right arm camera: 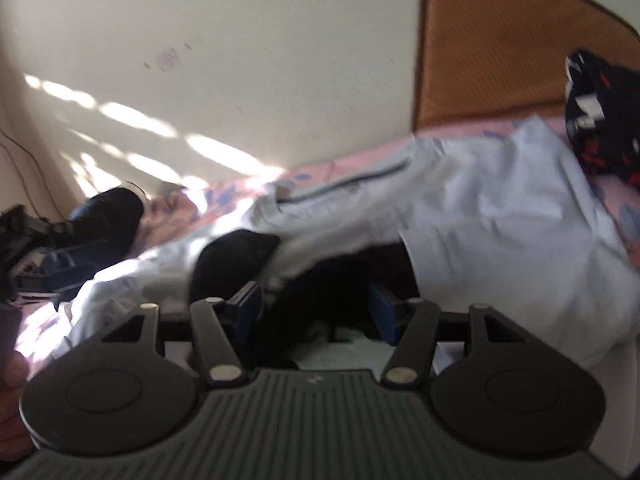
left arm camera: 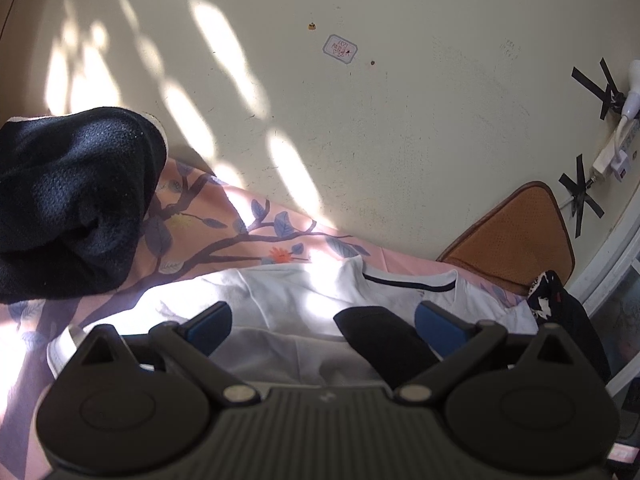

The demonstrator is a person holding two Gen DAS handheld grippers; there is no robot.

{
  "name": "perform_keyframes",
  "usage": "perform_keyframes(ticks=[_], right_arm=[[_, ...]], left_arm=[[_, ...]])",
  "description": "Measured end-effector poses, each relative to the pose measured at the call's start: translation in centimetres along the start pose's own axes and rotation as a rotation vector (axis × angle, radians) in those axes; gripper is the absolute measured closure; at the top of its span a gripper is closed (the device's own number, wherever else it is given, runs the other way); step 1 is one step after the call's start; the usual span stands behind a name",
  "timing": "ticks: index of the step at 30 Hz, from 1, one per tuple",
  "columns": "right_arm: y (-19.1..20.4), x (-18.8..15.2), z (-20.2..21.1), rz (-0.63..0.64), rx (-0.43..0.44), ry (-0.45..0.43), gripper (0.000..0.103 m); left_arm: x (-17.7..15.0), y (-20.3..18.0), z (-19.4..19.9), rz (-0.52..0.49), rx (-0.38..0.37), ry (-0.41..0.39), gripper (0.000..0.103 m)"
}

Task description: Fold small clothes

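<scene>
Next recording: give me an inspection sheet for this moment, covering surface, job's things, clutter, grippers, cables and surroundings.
Surface: pink floral sheet, sunlit patches.
Job's things: white shirt spread flat, collar toward the wall; a black piece lies on it.
Clutter: dark knit garment at left; patterned dark cloth at right; orange cushion against the wall.
Grippers: left gripper open above the shirt; right gripper open, black cloth between its jaws, blurred.
Cables: power strip with plugs, taped to the wall.
Surroundings: cream wall with a sticker.
</scene>
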State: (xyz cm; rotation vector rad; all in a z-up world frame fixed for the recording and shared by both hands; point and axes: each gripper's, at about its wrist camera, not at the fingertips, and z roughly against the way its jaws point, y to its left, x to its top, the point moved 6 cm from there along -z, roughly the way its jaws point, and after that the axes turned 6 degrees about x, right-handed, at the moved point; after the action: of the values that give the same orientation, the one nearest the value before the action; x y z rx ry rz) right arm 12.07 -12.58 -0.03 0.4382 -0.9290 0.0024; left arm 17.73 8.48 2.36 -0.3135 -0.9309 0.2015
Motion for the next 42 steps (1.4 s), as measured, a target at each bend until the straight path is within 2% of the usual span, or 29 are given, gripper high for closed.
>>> perform_keyframes(ticks=[3,13,15,21,42], right_arm=[[-0.3,0.2,0.3,-0.046,0.029,-0.01,0.042],[-0.2,-0.1,0.8,-0.026,0.04,-0.02,0.034],[-0.2,0.0,0.8,-0.024,0.037,-0.028,0.03],[-0.3,0.1,0.9,-0.03,0.036,-0.034,0.027],[0.0,0.0,0.8,-0.024,0.029,-0.037,0.024]], left_arm=[[-0.7,-0.3,-0.9,-0.012,0.002,0.038,0.002],[-2.1,-0.7,-2.6,-0.066,0.05,0.09,0.002],[-2.2,-0.7,-2.8,-0.072,0.055,0.092,0.001],[-2.4,-0.8,-2.9,-0.088,0.068,0.096,0.0],[-2.5,-0.8,-3.1,-0.09,0.076,0.098,0.0]])
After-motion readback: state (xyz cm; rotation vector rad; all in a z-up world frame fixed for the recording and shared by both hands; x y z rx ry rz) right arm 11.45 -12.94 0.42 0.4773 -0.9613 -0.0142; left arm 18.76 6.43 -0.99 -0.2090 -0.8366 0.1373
